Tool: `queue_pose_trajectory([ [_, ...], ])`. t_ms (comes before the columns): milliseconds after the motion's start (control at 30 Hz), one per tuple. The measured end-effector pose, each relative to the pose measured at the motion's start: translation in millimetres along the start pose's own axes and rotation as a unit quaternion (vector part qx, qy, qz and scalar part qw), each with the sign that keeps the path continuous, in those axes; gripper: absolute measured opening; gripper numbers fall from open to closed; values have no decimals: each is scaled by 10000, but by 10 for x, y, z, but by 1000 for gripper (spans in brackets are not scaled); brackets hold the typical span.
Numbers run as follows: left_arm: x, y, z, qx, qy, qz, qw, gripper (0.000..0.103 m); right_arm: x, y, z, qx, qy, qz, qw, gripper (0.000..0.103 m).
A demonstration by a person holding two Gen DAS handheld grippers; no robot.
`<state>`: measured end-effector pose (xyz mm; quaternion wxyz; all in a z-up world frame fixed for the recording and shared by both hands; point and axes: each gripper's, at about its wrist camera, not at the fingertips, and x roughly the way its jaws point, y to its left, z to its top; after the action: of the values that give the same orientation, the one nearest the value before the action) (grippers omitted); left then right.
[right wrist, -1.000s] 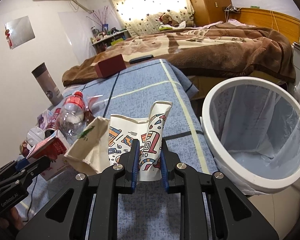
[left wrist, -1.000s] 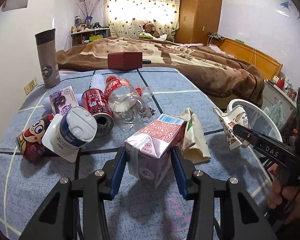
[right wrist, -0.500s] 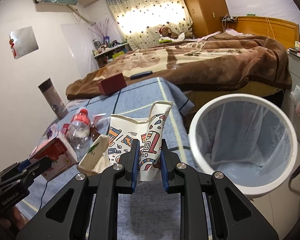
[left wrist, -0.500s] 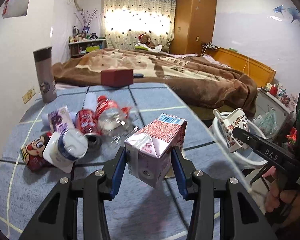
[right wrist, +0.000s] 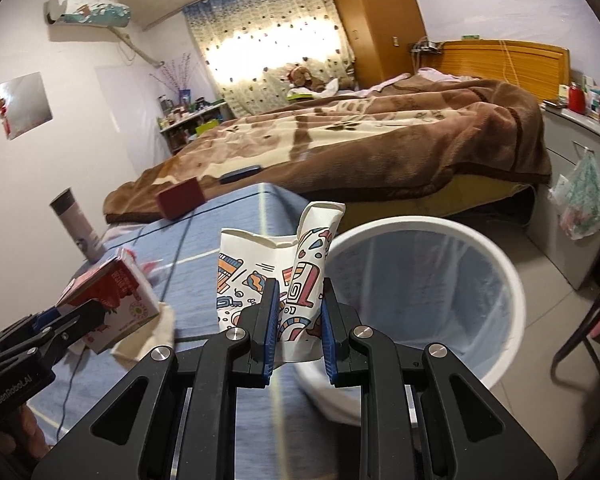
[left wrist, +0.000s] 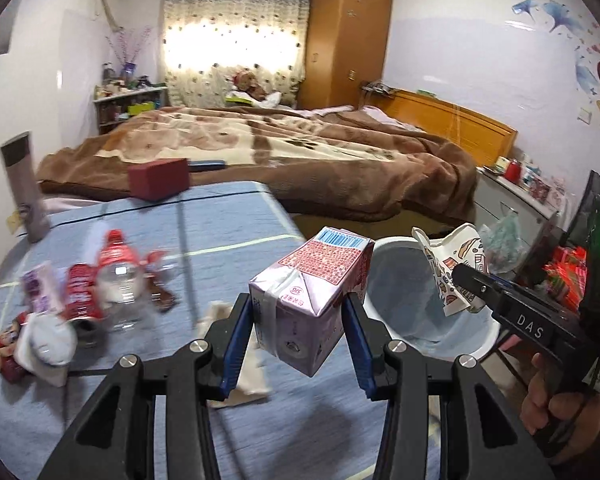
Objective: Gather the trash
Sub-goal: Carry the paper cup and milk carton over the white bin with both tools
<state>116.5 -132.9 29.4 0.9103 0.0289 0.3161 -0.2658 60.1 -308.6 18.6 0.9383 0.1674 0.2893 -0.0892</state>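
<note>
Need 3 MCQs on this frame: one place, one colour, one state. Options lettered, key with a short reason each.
1. Where is the white bin?
A. On the bed
B. On the floor beside the blue-covered table
C. On the nightstand

2. What colour is the box at the table's far edge?
A. Dark red
B. Green
C. Yellow

3. What is the right gripper doing?
A. Open, empty
B. Shut on a can
C. Shut on the crumpled paper cup

Key: 1 B, its rim sits below the table edge. 2 A, it shows maroon in both views. 3 C, both fingers press the cup.
</note>
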Motion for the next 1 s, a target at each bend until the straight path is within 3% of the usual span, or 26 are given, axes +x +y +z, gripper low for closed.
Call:
queue_pose_trajectory([
  [467, 676, -877, 71, 446, 526, -626, 9957, 47, 129, -641, 21, 207, 299, -649, 9972, 20],
  [867, 940, -1069, -23, 574, 888, -674, 9921, 48, 282, -909, -62, 68, 758, -967, 9924, 20],
  [1000, 932, -1041, -13, 547, 828, -617, 9931, 57, 301, -945, -70, 67, 824, -906, 9924, 20],
])
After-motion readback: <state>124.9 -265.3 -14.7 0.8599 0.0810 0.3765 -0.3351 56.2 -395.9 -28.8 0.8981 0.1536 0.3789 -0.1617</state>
